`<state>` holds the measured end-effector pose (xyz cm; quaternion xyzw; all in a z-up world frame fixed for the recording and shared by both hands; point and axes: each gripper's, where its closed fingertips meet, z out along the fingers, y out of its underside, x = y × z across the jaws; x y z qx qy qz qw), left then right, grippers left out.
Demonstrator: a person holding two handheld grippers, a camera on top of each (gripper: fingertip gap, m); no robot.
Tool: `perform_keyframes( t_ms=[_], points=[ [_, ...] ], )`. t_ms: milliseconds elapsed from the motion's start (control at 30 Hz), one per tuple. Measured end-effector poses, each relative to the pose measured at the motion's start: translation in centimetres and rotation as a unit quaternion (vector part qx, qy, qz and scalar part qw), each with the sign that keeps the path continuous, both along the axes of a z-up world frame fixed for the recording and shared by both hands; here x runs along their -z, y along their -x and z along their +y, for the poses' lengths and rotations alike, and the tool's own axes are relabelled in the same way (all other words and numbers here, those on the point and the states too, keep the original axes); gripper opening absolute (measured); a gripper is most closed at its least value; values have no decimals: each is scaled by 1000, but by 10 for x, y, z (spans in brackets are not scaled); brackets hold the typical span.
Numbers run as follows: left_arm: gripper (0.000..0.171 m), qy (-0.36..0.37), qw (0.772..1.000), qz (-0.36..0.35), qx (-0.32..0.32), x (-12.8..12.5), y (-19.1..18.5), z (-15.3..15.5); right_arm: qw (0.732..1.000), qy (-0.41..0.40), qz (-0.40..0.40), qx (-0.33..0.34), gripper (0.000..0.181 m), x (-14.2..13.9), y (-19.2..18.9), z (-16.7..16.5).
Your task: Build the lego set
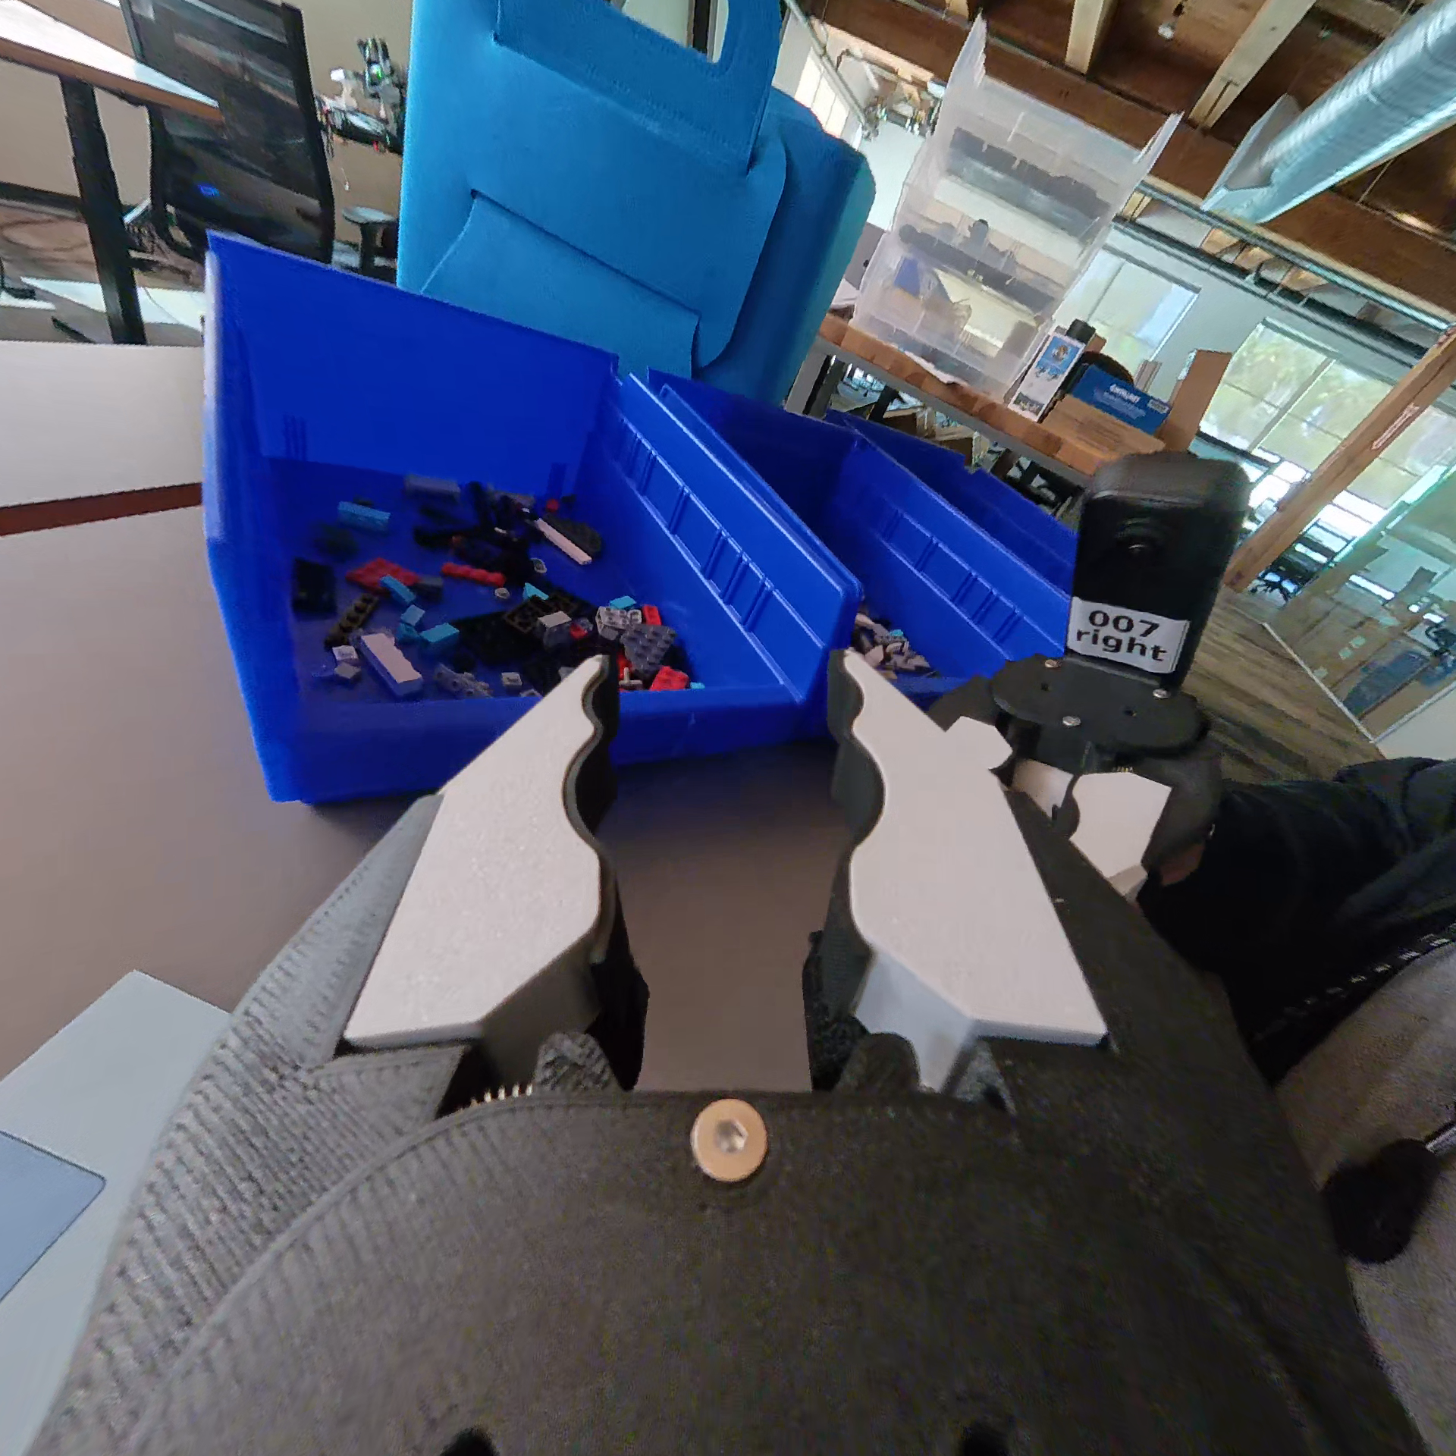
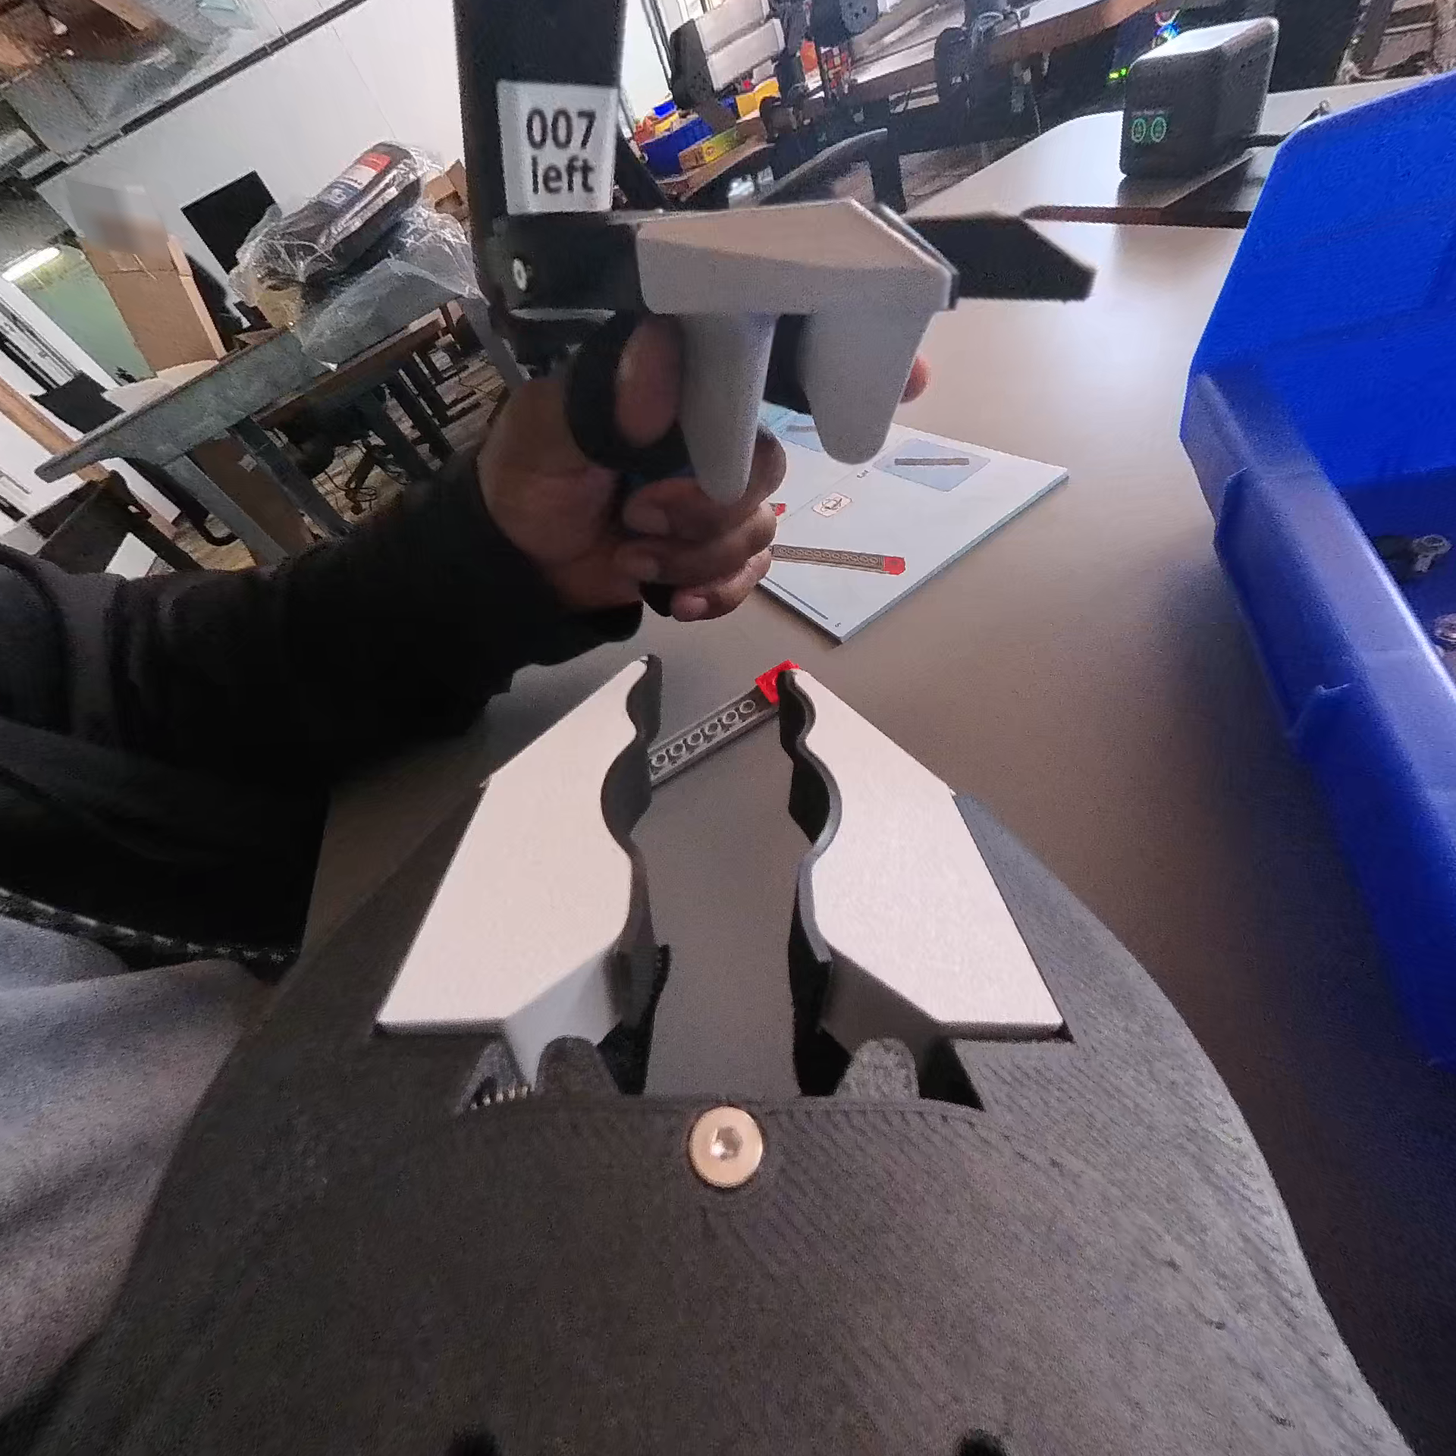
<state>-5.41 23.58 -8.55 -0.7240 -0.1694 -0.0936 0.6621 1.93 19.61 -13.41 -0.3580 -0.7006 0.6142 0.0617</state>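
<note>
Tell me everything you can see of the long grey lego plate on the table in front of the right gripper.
The long grey lego plate is a thin, narrow plastic strip with one row of round studs. A small red piece sits on its far end. It lies flat on the brown table, running diagonally, beyond the open right gripper, whose fingers hide both ends. Nothing grips it.

My left gripper has matt grey plastic fingers with a fine grain, set in a rough, ribbed black printed body with a shiny metal screw. The bin ahead is glossy blue plastic, holding smooth plastic bricks. The table looks smooth and matt brown. On it lie a studded grey plastic plate and a paper booklet. My sleeve is dark cloth.
</note>
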Motion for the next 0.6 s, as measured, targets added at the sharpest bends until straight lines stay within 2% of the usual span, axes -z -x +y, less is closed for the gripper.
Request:
perform_keyframes(
  t_ms=[167,267,367,467,600],
  points=[
    [52,55,998,19,6,-4,3,13,1000,-7,-1,2,32,2,0,-1],
    [53,113,990,78,29,-16,11,31,1000,-10,-2,-2,32,3,-2,-3],
    [55,181,972,135,70,-26,19,56,1000,-18,0,-11,32,4,-5,-6],
    [58,209,956,173,110,-34,26,91,1000,-22,5,-20,32,4,-7,-8],
    [60,257,922,237,168,-25,39,135,999,-27,9,-32,32,4,-10,-11]
  ],
)
